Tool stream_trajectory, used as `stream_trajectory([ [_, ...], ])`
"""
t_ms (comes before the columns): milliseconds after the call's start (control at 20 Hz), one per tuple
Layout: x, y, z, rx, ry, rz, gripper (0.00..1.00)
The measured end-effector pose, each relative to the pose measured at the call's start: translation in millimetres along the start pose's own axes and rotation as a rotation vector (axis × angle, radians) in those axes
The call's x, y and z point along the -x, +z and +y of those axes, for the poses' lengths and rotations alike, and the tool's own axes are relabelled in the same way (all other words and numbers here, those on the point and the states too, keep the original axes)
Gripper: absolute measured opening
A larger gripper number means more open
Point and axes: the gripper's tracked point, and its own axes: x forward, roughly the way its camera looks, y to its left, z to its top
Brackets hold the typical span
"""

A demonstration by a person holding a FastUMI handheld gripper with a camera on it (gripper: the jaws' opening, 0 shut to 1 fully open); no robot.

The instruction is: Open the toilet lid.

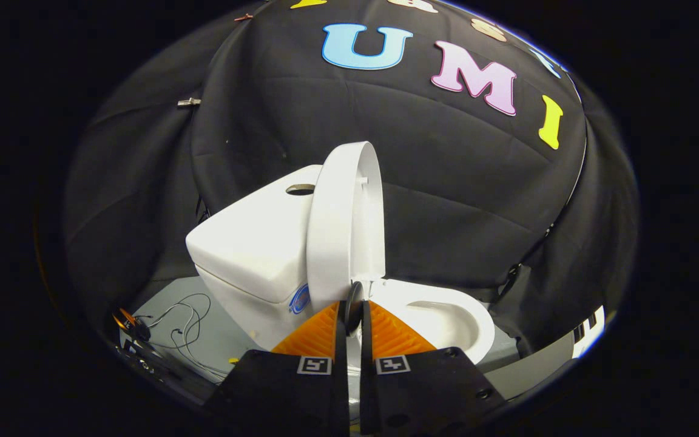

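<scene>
Gripper level, pointing forward at the toilet; jaws nearly together, a narrow slit between the two orange fingers. A small dark disc sits at the tips; whether both pads press it, cannot tell. Just ahead: one toilet lid, raised upright against one tank. One open bowl lies beyond. Loose wires on the grey floor.
</scene>
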Motion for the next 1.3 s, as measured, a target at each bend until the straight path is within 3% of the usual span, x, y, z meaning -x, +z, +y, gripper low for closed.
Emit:
stream_trajectory([
  [300,-5.6,-12.8,3.1,-0.010,0.053,0.062,0.23],
  [550,-2.1,-21.4,2.3,-0.003,0.095,0.090,1.00],
  [1300,54.8,1.5,-9.1,-0.041,0.275,0.024,0.99],
])
